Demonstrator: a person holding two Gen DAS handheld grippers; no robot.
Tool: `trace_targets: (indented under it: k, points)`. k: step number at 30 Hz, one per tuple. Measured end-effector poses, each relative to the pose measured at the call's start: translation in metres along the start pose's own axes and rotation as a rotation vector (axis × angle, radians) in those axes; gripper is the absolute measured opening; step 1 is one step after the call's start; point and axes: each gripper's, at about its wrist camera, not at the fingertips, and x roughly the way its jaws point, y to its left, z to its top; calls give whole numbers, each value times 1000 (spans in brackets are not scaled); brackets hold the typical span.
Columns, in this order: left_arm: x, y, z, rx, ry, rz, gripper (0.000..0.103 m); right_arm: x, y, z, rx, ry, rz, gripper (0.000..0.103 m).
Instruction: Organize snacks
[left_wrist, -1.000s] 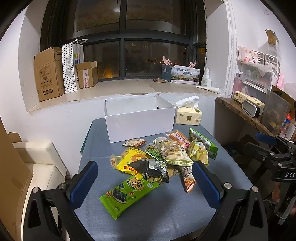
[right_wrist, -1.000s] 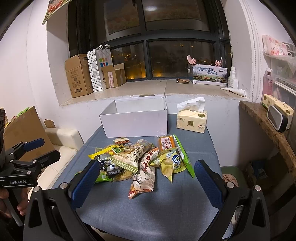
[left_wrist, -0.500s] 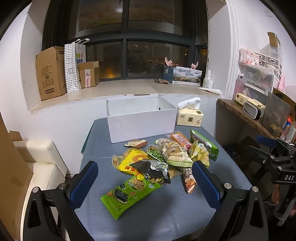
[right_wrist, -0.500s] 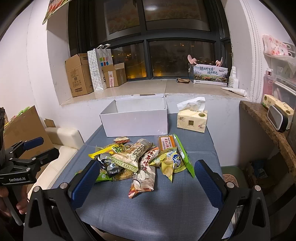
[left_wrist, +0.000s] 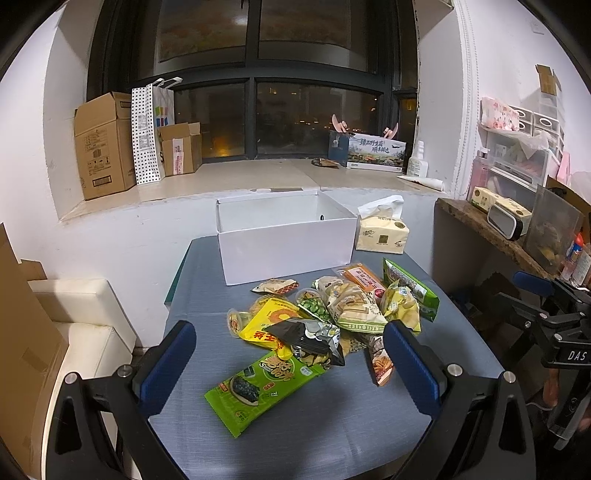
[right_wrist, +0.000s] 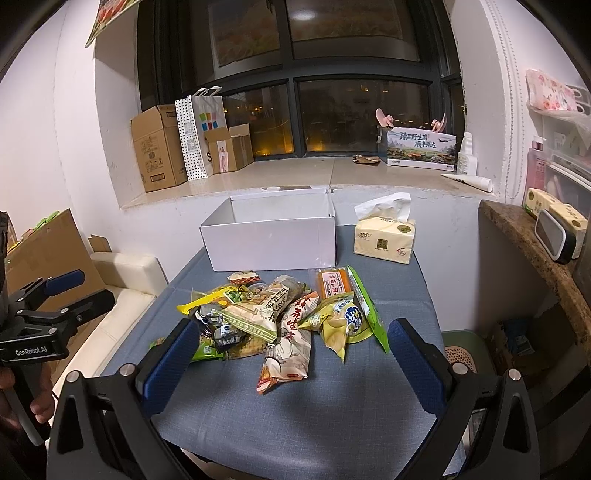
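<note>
A heap of several snack packets (left_wrist: 332, 317) (right_wrist: 280, 314) lies mid-table on a blue-grey cloth. Nearest the left gripper is a long green seaweed packet (left_wrist: 264, 387), with a black packet (left_wrist: 310, 338) and a yellow one (left_wrist: 269, 321) behind it. A red-and-white packet (right_wrist: 286, 349) lies nearest the right gripper. An open white box (left_wrist: 284, 251) (right_wrist: 271, 243) stands behind the heap, and no packet shows in the part I can see. My left gripper (left_wrist: 290, 363) hangs open over the near table edge, holding nothing. My right gripper (right_wrist: 291, 363) is likewise open with nothing between its fingers.
A tissue pack (left_wrist: 382, 236) (right_wrist: 384, 238) sits right of the box. Cardboard boxes (left_wrist: 105, 144) and a dotted paper bag (left_wrist: 147, 133) stand on the window ledge. A wooden shelf (right_wrist: 532, 251) with a small clock runs along the right; a white sofa (right_wrist: 122, 280) is at left.
Both grippers stay open and have hardly moved. The left wrist view has drifted slightly, so the packets sit a little to the right. No packet has moved.
</note>
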Motion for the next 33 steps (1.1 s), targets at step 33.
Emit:
trace_targets:
  k: [33]
  points:
    - [6,9,-7,4,-54,15,103,89,-60,22,120,145,40,103]
